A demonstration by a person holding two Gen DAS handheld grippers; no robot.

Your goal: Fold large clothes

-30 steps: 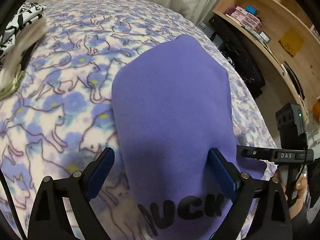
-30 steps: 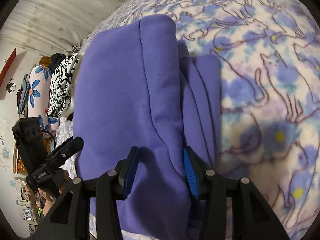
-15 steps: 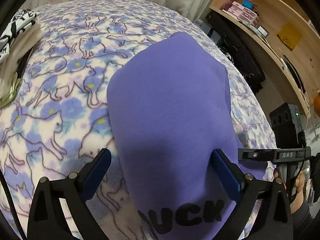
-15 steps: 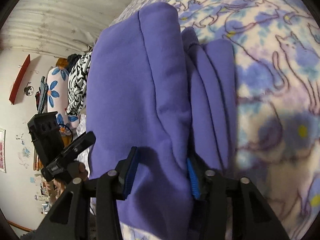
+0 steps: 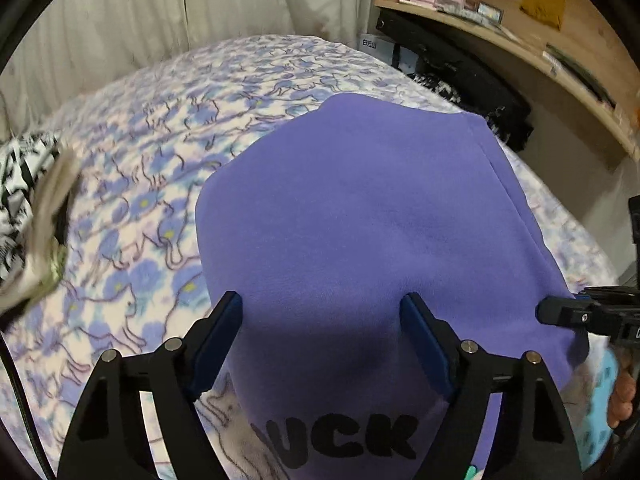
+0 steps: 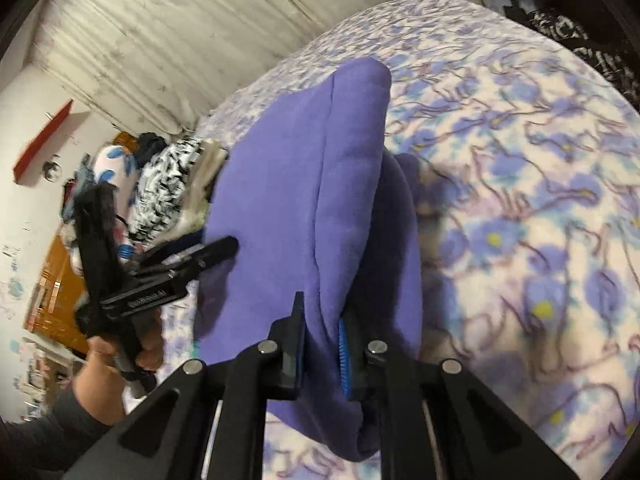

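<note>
Pinching the purple garment [image 6: 312, 200], the right tool [image 6: 322, 344] just closed; the left tool [image 5: 322, 340], narrowing, gapes above it.

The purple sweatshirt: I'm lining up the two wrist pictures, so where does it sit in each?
Left wrist view: the purple sweatshirt fills the centre, running from the open left gripper up toward the curtain.
Right wrist view: the purple sweatshirt is centre-left, its edge pinched in the right gripper.
Shared landmark: the cat-print blanket under it.
</note>
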